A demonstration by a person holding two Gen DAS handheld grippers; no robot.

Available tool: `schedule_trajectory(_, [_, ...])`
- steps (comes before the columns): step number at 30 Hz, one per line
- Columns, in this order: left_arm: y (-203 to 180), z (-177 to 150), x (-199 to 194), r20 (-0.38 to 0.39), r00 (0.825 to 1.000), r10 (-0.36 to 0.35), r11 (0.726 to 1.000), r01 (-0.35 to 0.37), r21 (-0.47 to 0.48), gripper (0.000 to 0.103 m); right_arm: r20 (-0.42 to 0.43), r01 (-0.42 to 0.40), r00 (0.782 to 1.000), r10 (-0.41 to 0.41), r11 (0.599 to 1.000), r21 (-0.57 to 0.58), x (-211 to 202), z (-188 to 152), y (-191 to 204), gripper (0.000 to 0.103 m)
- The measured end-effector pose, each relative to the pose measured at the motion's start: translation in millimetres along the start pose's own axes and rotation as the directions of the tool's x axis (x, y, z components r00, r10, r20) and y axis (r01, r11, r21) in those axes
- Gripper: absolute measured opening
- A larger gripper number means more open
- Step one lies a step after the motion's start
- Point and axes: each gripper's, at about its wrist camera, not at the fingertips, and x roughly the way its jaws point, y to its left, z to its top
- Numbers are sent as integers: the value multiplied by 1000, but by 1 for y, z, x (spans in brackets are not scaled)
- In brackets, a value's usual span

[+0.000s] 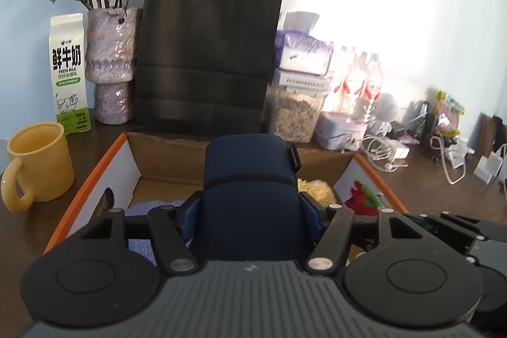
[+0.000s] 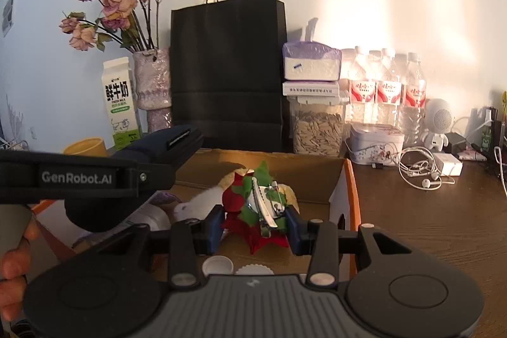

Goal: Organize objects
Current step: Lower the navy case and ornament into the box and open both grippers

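Observation:
My left gripper (image 1: 250,206) is shut on a navy blue soft pouch (image 1: 250,163), held upright above an open cardboard box with an orange rim (image 1: 92,179). In the right wrist view the same pouch (image 2: 142,149) shows at the left, above the box's left half. My right gripper (image 2: 253,224) is shut on a red and green flower hair clip (image 2: 256,198) with a silver clasp, over the right side of the box (image 2: 348,179). That clip (image 1: 361,198) also shows at the right of the left wrist view.
In the box lie a white plush piece (image 2: 196,205), white caps (image 2: 218,266), a yellow fluffy item (image 1: 317,192) and purple knit (image 1: 149,208). A yellow mug (image 1: 35,160), milk carton (image 1: 68,72), vase (image 1: 114,62) and black bag (image 1: 209,53) ring it. A seed jar (image 2: 317,129), bottles (image 2: 386,84) and cables (image 2: 418,170) stand right.

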Motion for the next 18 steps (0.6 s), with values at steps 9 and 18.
schedule_trajectory(9, [-3,-5,2,-4,1000,0,1000,0,12,83,-24,10,1000,-10,1000,-1,4,-5,1,62])
schedule_trajectory(18, [-9,-4,-6,35,999,24,999,-25,30,103,-1,26,1000,-26,1000,-1,0,-5,0,103])
